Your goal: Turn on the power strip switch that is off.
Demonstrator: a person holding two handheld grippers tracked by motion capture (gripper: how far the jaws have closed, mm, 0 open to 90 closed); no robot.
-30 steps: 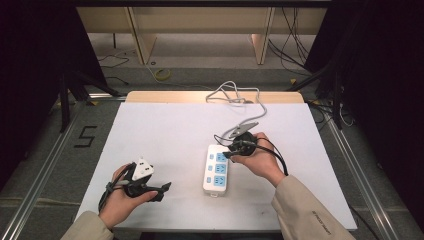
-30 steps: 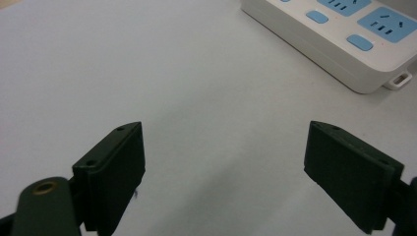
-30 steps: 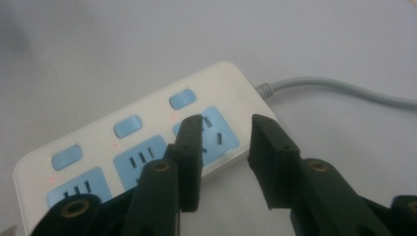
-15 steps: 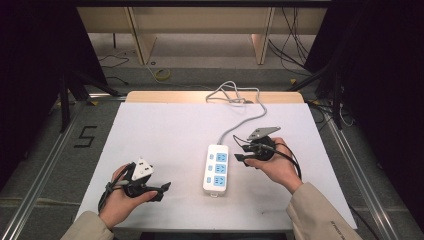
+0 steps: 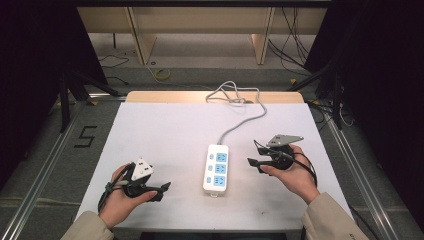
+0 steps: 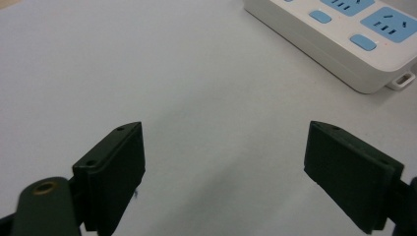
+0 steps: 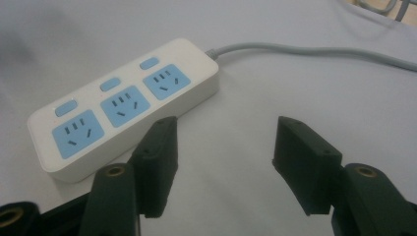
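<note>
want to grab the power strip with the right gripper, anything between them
Nothing visible. Bare white table lies between the open right gripper and the power strip, which sits just beside its jaws. The grey cord runs off the strip's far end.

Counter (image 5: 165,130): 1. Power strip (image 5: 216,169): 1, white, with 3 blue sockets, 3 blue switches and 1 grey cord (image 5: 245,117). Hand-held grippers: 2, left hand-held gripper (image 5: 159,191) and right hand-held gripper (image 5: 253,163). Hands: 2.

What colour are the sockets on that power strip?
Light blue, on a white power strip; clearest in the right gripper view.
</note>
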